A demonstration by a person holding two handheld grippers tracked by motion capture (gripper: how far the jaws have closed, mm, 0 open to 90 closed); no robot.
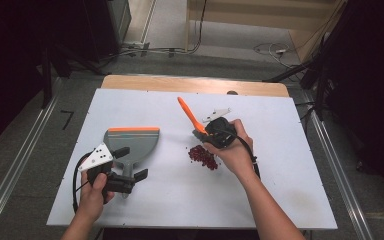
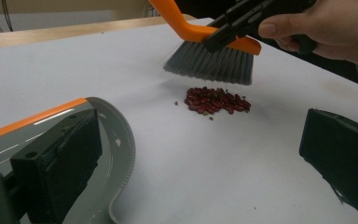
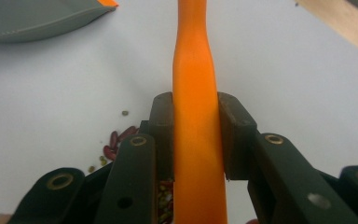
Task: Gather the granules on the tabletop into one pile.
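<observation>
The right gripper (image 1: pixel 215 131) clamps the orange brush (image 2: pixel 205 51) just above the red beans (image 2: pixel 216 100). Beside them, the left gripper (image 1: pixel 130 165), jaws spread, straddles the dustpan (image 1: pixel 132 142) handle.

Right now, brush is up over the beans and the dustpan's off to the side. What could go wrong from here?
1. The dustpan sits well apart from the red beans; a sweep may scatter them across the white table before they reach it.
2. The left tool is open around the dustpan's handle, so a push could shift the pan.
3. The right tool clamps the brush by its smooth orange handle; it might twist under sweeping load.
</observation>
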